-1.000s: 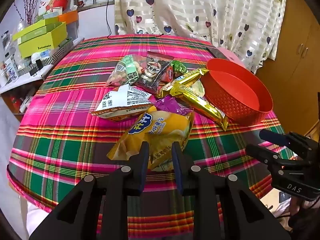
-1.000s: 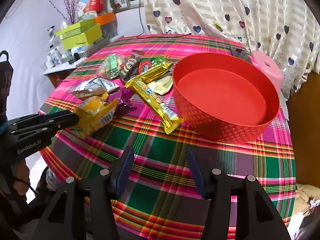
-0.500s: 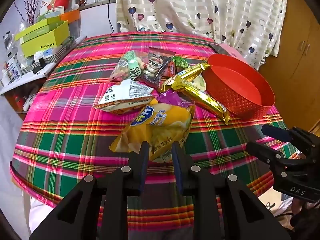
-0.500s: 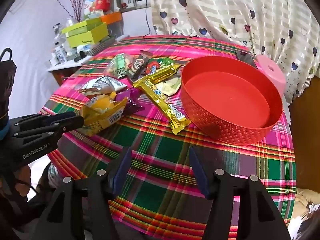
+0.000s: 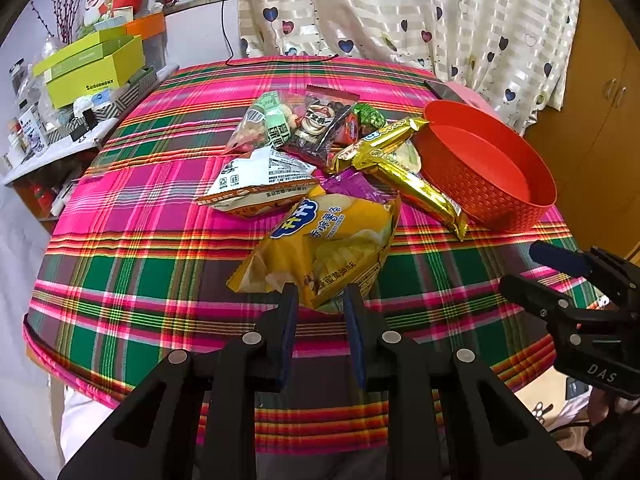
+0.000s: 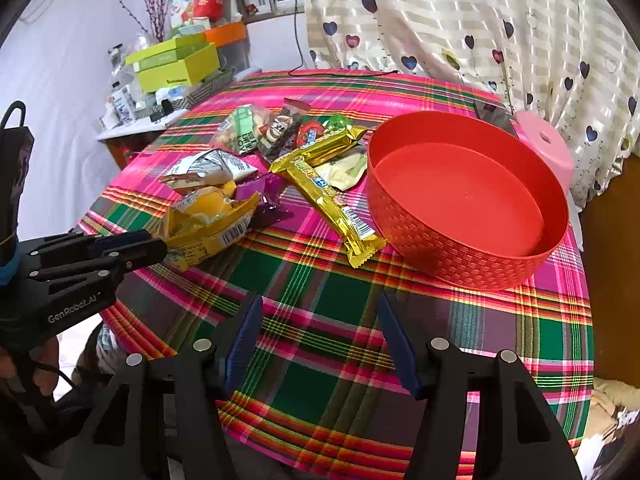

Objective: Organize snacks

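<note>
A yellow chip bag (image 5: 324, 244) lies on the plaid table nearest me, with a white packet (image 5: 256, 182), a purple packet (image 5: 352, 186), gold bars (image 5: 408, 178) and small clear packets (image 5: 296, 124) behind it. A red round basket (image 5: 492, 184) stands empty at the right. My left gripper (image 5: 318, 300) is open, its fingertips on either side of the chip bag's near corner. My right gripper (image 6: 320, 316) is open and empty over bare cloth in front of the basket (image 6: 464, 256). The chip bag (image 6: 208, 220) and my left gripper's fingers (image 6: 132, 246) show at the left of the right wrist view.
A pink stool (image 6: 544, 148) and a heart-print curtain (image 5: 400, 12) stand behind the table. A side shelf with green boxes (image 5: 92, 68) is at the far left. A wooden cabinet (image 5: 600, 92) is at the right. The table's near edge (image 5: 240, 364) is close below my grippers.
Both grippers have drawn back a little from the table, so more of the near edge shows. The left jaws still straddle the chip bag's corner. The snacks have not moved.
</note>
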The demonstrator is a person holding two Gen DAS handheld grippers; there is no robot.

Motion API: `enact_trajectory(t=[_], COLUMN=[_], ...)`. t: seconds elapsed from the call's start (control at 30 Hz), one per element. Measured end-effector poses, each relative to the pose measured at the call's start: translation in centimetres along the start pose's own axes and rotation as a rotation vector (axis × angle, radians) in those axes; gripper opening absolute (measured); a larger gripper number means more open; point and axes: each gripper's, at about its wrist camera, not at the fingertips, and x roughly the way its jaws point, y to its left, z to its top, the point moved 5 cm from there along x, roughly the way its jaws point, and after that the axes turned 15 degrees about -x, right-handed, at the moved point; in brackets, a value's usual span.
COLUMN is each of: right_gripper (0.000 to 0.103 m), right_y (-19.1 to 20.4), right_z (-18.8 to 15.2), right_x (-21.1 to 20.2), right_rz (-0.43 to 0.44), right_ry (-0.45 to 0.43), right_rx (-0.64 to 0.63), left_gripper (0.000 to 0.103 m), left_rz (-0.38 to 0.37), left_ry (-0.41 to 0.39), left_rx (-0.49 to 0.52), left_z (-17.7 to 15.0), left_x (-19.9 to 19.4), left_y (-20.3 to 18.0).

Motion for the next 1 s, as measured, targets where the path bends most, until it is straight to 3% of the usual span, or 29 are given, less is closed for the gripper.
enact_trajectory(t=[0.37,1.0], right_gripper=[0.059,0.059], right_y=[-0.16,-0.13], right_z=[0.19,0.35], right_x=[-0.16,-0.16], right_rz=[0.002,0.005], right_ry=[-0.01,-0.015], right_rx=[-0.005,-0.007], left_gripper=[0.024,0.024], left_rz=[0.014,-0.038], left_ry=[0.005,0.011], left_rx=[0.008,-0.034], left_z=[-0.08,0.39], left_x=[0.04,0.06], left_y=[0.09,0.46])
